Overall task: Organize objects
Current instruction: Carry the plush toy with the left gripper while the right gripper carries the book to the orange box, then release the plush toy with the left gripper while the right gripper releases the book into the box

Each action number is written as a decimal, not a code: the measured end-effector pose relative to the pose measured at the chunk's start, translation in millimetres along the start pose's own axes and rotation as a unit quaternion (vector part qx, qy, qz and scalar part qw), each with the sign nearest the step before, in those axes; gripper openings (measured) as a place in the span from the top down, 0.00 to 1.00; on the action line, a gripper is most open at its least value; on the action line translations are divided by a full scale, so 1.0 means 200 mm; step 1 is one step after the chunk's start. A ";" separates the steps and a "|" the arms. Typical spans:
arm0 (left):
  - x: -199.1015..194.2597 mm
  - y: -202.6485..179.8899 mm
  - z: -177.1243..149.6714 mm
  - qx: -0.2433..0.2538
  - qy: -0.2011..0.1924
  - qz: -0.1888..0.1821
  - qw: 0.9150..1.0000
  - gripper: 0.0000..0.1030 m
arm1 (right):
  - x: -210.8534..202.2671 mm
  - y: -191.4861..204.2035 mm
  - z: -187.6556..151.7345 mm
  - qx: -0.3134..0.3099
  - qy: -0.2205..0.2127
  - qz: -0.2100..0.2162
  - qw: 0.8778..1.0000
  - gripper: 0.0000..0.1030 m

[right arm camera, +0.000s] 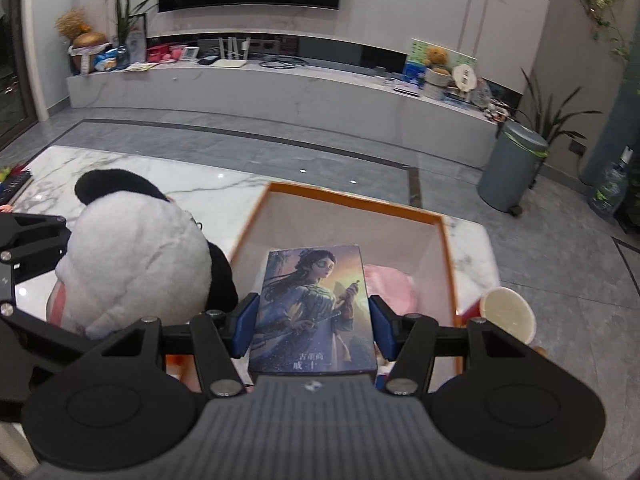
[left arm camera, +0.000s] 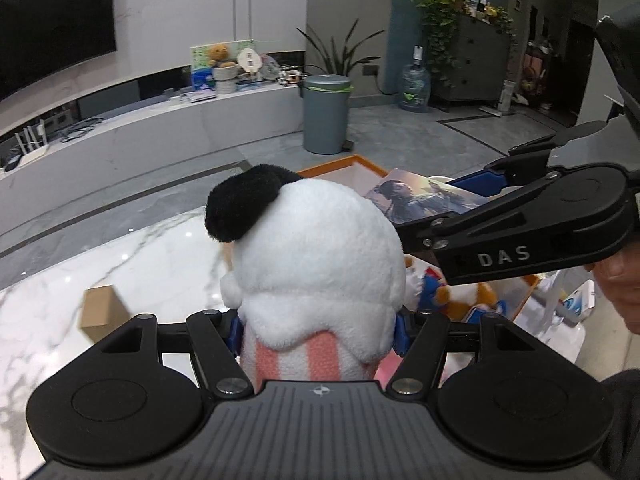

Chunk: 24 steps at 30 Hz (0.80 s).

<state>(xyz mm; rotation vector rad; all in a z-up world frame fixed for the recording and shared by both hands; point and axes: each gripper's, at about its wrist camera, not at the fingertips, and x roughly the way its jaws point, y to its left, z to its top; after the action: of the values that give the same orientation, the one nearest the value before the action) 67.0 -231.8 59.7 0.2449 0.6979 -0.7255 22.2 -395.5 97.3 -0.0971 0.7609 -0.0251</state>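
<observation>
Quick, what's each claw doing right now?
Left claw: closed on the white plush panda toy.
Right claw: closed on the illustrated box.

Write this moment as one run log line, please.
left gripper: shut on plush toy | right gripper: shut on illustrated box | orange-rimmed bin: ahead
</observation>
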 end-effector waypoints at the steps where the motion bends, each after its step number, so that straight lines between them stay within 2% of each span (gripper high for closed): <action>1: 0.02 -0.01 0.01 0.003 0.002 -0.003 1.000 0.28 | 0.01 -0.03 0.00 0.004 0.001 -0.004 1.000 0.42; 5: 0.11 -0.07 0.03 0.025 0.012 -0.008 1.000 0.28 | 0.06 -0.13 -0.03 0.017 0.010 -0.017 1.000 0.42; 11: 0.22 -0.12 0.02 0.046 0.050 -0.017 0.998 0.28 | 0.17 -0.22 -0.05 0.027 0.024 -0.029 0.999 0.42; 16: 0.29 -0.12 0.01 0.055 0.070 -0.026 0.996 0.28 | 0.27 -0.24 -0.06 0.022 0.032 -0.031 0.999 0.42; 24: 0.39 -0.14 0.03 0.076 0.108 -0.021 0.991 0.28 | 0.42 -0.23 -0.06 0.012 0.047 -0.034 0.998 0.42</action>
<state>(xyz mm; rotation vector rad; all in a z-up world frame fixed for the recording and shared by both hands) 92.5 -296.6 13.4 0.4536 0.8560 -0.8006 75.8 -446.8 35.4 -0.0991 0.8501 -0.1039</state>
